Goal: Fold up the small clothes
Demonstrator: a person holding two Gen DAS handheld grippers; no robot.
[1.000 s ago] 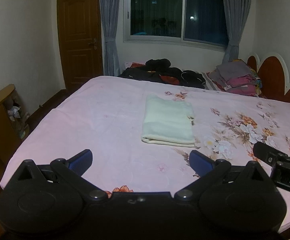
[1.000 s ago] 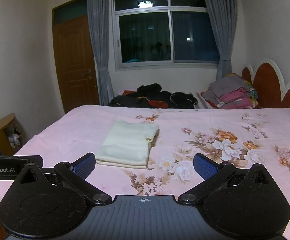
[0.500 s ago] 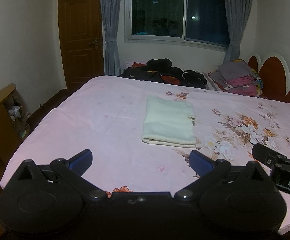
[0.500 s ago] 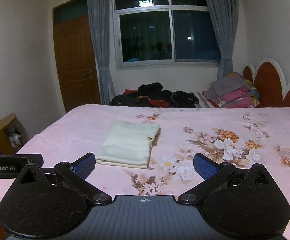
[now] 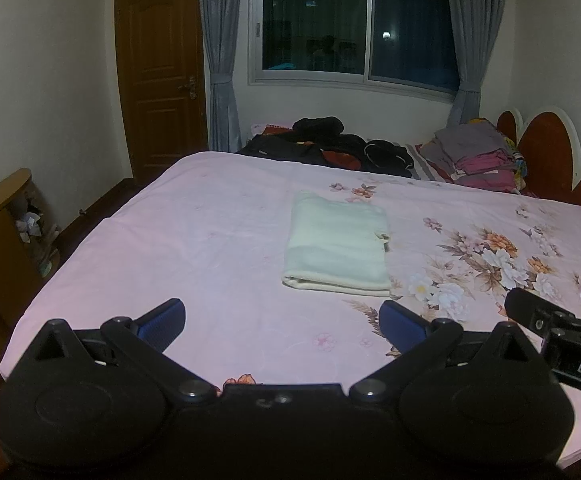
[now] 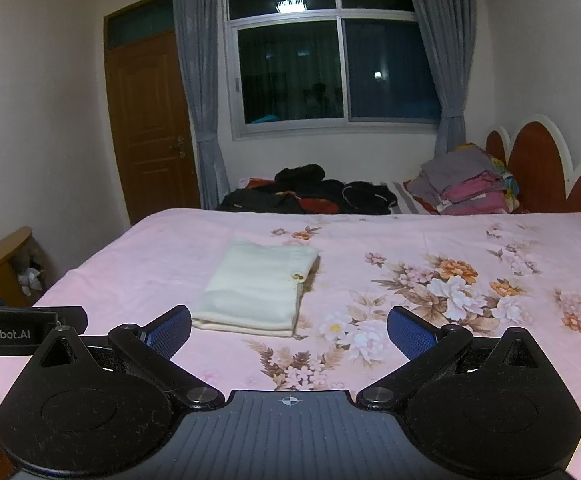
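White lettering "GenRobot.AI" runs along the left gripper (image 6: 18, 330) body in the right wrist view; the right gripper (image 5: 562, 312) shows "DAS", the rest cut off. Both hover over the near edge of the bed (image 5: 210, 240), fingers spread wide and empty. The folded cloth (image 5: 336, 250) lies mid-bed, apparently cream, with bare sheet all around. Dark clothes (image 6: 310, 194) line the far edge.
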